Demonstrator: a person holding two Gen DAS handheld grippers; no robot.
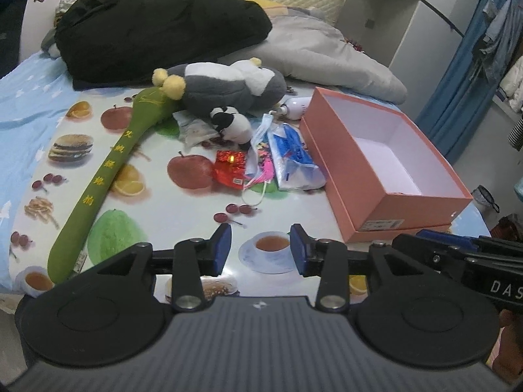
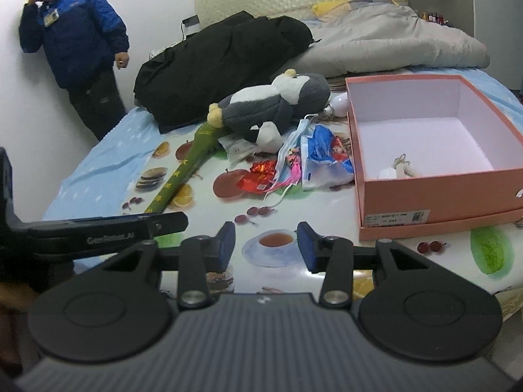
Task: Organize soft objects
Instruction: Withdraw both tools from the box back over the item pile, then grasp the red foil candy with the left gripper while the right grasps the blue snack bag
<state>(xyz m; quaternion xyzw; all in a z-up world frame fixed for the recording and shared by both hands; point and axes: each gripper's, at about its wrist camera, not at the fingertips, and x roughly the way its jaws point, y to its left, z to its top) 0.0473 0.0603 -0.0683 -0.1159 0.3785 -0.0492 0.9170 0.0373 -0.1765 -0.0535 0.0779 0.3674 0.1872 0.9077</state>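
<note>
A grey and white plush penguin (image 1: 228,85) (image 2: 278,101) lies on the fruit-print cloth, with a small black and white plush (image 1: 232,124) (image 2: 266,134) in front of it. To the left lies a long green plush stick (image 1: 104,176) (image 2: 183,173). A blue face mask (image 1: 258,140), a tissue packet (image 1: 291,160) and a red wrapper (image 1: 230,170) lie between the toys and the open pink box (image 1: 385,209) (image 2: 441,192). A small white item (image 2: 397,170) rests inside the box. My left gripper (image 1: 260,245) and right gripper (image 2: 265,245) hover side by side over the near cloth, both open and holding nothing.
A black jacket (image 1: 157,26) and a grey quilt (image 1: 327,52) lie at the back of the bed. A white bulb (image 1: 295,106) lies behind the box. A person in a blue jacket (image 2: 75,42) stands by the wall on the left.
</note>
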